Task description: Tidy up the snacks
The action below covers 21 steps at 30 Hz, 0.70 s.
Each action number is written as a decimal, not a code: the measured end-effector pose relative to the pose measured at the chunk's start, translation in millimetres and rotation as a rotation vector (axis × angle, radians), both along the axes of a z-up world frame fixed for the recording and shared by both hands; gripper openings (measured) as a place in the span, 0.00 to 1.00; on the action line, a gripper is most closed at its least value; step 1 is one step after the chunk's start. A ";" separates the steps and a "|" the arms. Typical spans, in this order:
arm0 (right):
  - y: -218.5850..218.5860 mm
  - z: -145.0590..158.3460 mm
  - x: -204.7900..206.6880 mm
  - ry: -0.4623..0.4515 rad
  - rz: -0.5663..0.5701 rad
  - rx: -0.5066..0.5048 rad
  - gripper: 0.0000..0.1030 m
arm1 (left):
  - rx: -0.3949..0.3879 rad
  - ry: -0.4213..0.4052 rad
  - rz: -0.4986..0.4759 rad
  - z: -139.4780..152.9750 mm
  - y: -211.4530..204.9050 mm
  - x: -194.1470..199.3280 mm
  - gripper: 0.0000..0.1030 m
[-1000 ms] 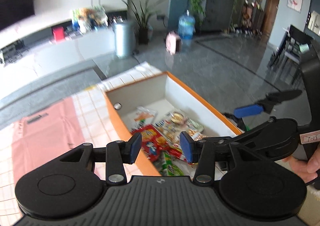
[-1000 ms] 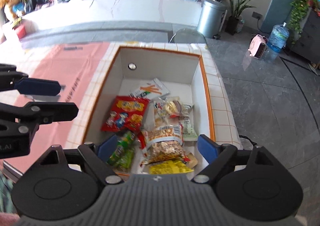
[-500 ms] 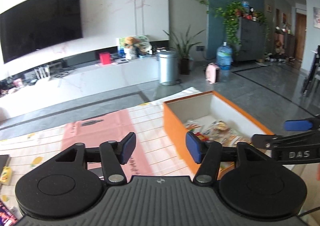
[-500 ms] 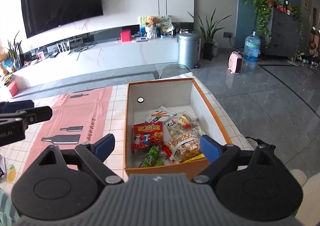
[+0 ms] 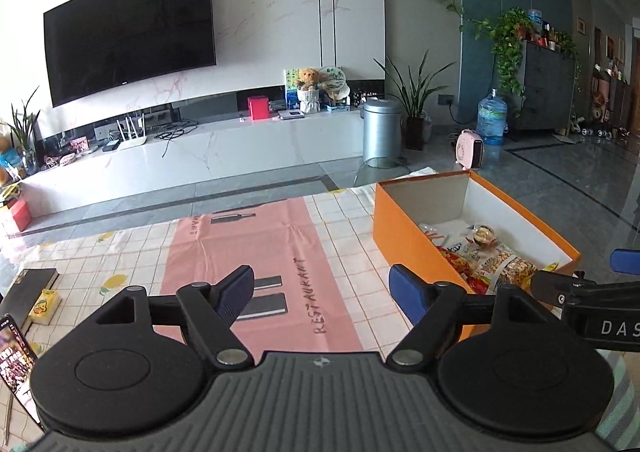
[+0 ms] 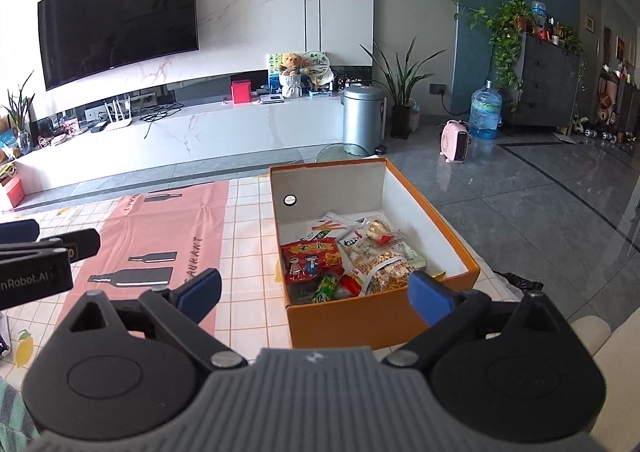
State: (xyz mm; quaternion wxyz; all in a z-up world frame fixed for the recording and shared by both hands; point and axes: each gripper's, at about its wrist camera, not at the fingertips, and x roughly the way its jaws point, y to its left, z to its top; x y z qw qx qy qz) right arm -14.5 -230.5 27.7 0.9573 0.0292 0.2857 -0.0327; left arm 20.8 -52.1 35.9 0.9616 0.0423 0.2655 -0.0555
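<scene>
- The bench (image 6: 248, 207) is the largest thing here, covered in a cream grid-check cloth with small lemon prints; a matte pink runner (image 6: 168, 236) printed with dark bottle shapes lies lengthwise down its middle.
- The orange box (image 6: 384, 320), a rigid cardboard rectangle with a white inside and a round hole in its far wall, stands along the bench's right edge, its near end toward the near right corner.
- The snacks (image 6: 348, 260) all lie inside it, heaped at the near end: a glossy red crisp packet (image 6: 310, 260), a clear bag of pale nuts or crackers (image 6: 384, 272), a green wrapper (image 6: 326, 288) and a small round wrapped sweet (image 6: 376, 228). All are soft, crinkly film packs that will slide and buckle under a pinch.
- The left gripper (image 5: 322, 288) hangs above the runner near the bench's front edge, its blue ribbed pads spread apart with nothing between them.
- The right gripper (image 6: 316, 290) hovers just short of the box's near end, jaws wide and empty.
- At the near left edge lie a phone (image 5: 16, 360) with a lit screen, a dark flat book or case (image 5: 28, 294) and a small yellow carton (image 5: 45, 306).
- Judging by this, the gathering step looks done or nearly so, with both tools held back from the box. If the yellow carton counts as a snack, the next move would be for the left gripper to reach it, close across its flat sides and carry it over the box wall.
</scene>
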 end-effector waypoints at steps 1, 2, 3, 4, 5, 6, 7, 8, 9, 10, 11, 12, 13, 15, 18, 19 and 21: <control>0.7 -1.0 -0.1 0.001 -0.002 0.004 0.94 | 0.004 0.003 0.004 -2.4 0.3 -1.2 0.87; 1.2 -1.7 -0.1 0.002 -0.004 0.007 0.94 | 0.008 0.006 0.008 -4.5 1.2 -1.9 0.88; 2.2 -2.8 -0.5 0.004 -0.006 0.009 0.94 | 0.010 0.011 0.009 -6.4 1.4 -1.9 0.88; 2.6 -3.8 -0.3 0.007 -0.006 0.010 0.94 | 0.011 0.018 0.009 -8.6 1.8 -1.8 0.88; 2.7 -4.7 0.2 0.010 -0.007 0.010 0.94 | 0.011 0.024 0.008 -10.6 1.8 -2.0 0.88; 2.5 -6.3 1.2 0.013 -0.007 0.009 0.94 | 0.011 0.029 0.008 -11.7 1.8 -1.6 0.88; 2.3 -7.1 1.7 0.015 -0.008 0.009 0.94 | 0.012 0.033 0.008 -13.0 2.3 -2.0 0.88; 2.7 -7.9 2.0 0.017 -0.010 0.010 0.94 | 0.012 0.038 0.008 -14.0 2.1 -1.4 0.88; 2.3 -8.5 2.4 0.018 -0.011 0.011 0.94 | 0.011 0.044 0.008 -15.1 2.4 -1.1 0.88; 2.5 -8.7 3.5 0.019 -0.012 0.013 0.94 | 0.011 0.048 0.008 -16.0 2.7 -0.8 0.88; 2.1 -9.3 3.3 0.020 -0.013 0.015 0.94 | 0.010 0.052 0.008 -17.5 3.4 -1.3 0.88; 1.8 -9.7 3.5 0.020 -0.013 0.016 0.94 | 0.010 0.055 0.009 -17.7 3.5 -1.0 0.88; 1.7 -9.7 3.7 0.020 -0.014 0.015 0.94 | 0.010 0.059 0.009 -18.1 4.1 -0.9 0.88; 1.8 -9.8 4.0 0.018 -0.013 0.013 0.94 | 0.009 0.064 0.008 -19.1 4.0 -0.9 0.88; 2.2 -10.4 4.1 0.017 -0.012 0.008 0.94 | 0.006 0.071 0.007 -19.9 4.5 -0.5 0.87; 2.2 -10.6 4.3 0.017 -0.011 0.008 0.94 | 0.008 0.071 0.008 -20.0 4.0 -0.2 0.88; 3.1 -11.1 4.2 0.019 -0.009 0.007 0.94 | 0.017 0.071 0.011 -20.3 3.7 -0.7 0.88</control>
